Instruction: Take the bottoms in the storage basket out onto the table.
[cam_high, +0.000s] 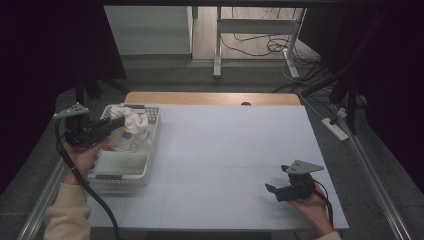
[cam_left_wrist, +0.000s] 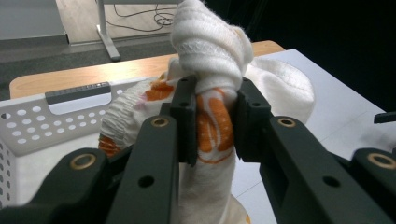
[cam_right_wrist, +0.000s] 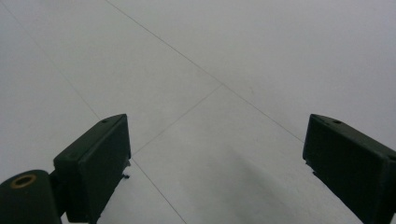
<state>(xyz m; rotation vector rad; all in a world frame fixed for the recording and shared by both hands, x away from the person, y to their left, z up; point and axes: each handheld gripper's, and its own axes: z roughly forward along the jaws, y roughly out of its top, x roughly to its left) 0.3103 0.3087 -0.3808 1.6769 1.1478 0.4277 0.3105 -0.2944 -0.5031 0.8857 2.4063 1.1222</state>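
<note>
A white cloth with orange print (cam_left_wrist: 212, 116) is bunched between the pads of my left gripper (cam_left_wrist: 214, 122), which is shut on it. In the high view the left gripper (cam_high: 119, 121) holds that cloth (cam_high: 134, 120) over the white perforated basket (cam_high: 150, 160) at the table's left. More white fabric lies inside the basket. My right gripper (cam_high: 276, 190) rests low over the white table at the front right, open. In the right gripper view its jaws stand wide apart above the bare table (cam_right_wrist: 224, 93), and the gripper (cam_right_wrist: 217, 154) has nothing between its fingers.
The white table surface (cam_high: 225, 145) stretches between the basket and the right hand. A wooden strip (cam_high: 210, 98) borders its far edge. Beyond it stand a desk frame (cam_high: 218, 45), floor cables and a power strip (cam_high: 336, 129) at the right.
</note>
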